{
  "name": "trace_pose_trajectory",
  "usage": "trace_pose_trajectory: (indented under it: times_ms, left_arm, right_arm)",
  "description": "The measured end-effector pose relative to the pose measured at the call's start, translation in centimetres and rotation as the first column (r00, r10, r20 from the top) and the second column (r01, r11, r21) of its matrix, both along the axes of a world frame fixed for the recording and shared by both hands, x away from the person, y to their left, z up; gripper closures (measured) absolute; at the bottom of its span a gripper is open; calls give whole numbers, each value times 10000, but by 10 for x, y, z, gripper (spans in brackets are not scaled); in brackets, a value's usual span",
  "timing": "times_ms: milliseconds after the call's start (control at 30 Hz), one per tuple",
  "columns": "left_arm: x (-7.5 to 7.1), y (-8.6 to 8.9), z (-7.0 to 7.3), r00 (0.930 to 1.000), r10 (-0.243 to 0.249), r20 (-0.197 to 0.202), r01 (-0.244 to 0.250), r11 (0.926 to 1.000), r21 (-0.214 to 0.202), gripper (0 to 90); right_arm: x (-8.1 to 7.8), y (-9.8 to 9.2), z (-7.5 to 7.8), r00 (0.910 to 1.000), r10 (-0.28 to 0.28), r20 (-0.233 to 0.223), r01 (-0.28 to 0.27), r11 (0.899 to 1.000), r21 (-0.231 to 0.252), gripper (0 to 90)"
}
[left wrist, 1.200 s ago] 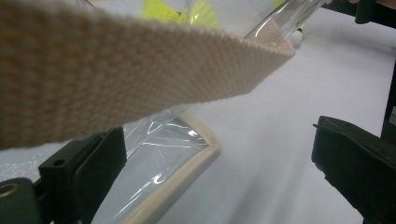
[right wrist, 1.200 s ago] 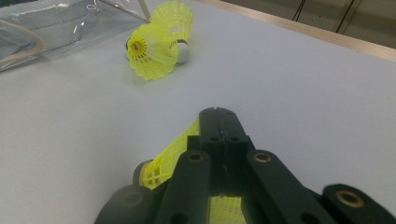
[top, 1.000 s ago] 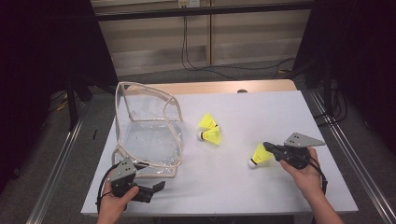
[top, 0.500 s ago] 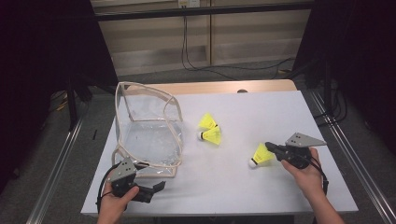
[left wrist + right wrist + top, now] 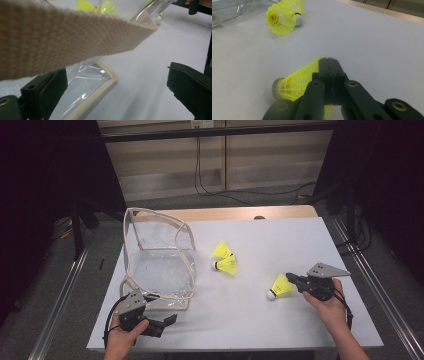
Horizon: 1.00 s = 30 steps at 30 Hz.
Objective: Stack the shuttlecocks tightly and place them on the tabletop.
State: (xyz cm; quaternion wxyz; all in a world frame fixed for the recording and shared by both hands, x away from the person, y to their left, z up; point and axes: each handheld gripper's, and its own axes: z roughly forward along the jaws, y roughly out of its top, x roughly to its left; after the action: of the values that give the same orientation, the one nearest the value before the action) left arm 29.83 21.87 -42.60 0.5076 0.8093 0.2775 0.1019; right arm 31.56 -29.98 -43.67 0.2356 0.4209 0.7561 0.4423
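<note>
From the high view the right gripper (image 5: 292, 279) sits at the right side of the white table (image 5: 300, 245), its tip on the skirt edge of a yellow plastic shuttlecock with a white cork tip (image 5: 280, 287) that lies on its side. The right gripper view makes the grip obvious: the two black jaws are clenched flat together, pinching the mesh rim of that shuttlecock (image 5: 297, 82), cork end pointing away to the left. Two more yellow shuttlecocks (image 5: 224, 257) lie together mid-table, well apart from the held one, and up close you can see they're touching each other (image 5: 284, 15). Over on the left, the clear plastic bag with cream fabric trim (image 5: 157, 257) stands open, with the left gripper (image 5: 167, 320) low at its front corner. From above I can't really tell how that one stands, but the left gripper view shows its jaws spread wide apart, not pressing anything, with the bag's trimmed edge (image 5: 100, 92) lying between them and a cream woven strap (image 5: 62, 37) hanging right across the lens.
</note>
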Motion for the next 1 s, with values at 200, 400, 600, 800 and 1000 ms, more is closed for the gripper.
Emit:
trace_pose_trajectory:
  times_ms: [200,400,600,800,1000]
  left_arm:
    - [0,0,0,10000,-1,16,1,10000,26,32]
    - [0,0,0,10000,3,24,-3,10000,27,33]
    - [0,0,0,10000,-4,35,4,10000,34,32]
    - [0,0,1,10000,-9,42,9,10000,37,32]
    - [0,0,1,10000,10,45,-10,10000,37,32]
  right_arm:
    - [0,-2,-1,10000,-70,-46,70,10000,-19,900]
    - [0,-3,-2,9999,-93,-85,93,10000,-10,897]
    - [0,-4,-3,9998,-155,-109,154,9999,-17,893]
    - [0,-5,-2,9998,-191,10,191,9998,-5,888]
    - [-2,-7,1,9997,-230,95,230,9997,-7,883]
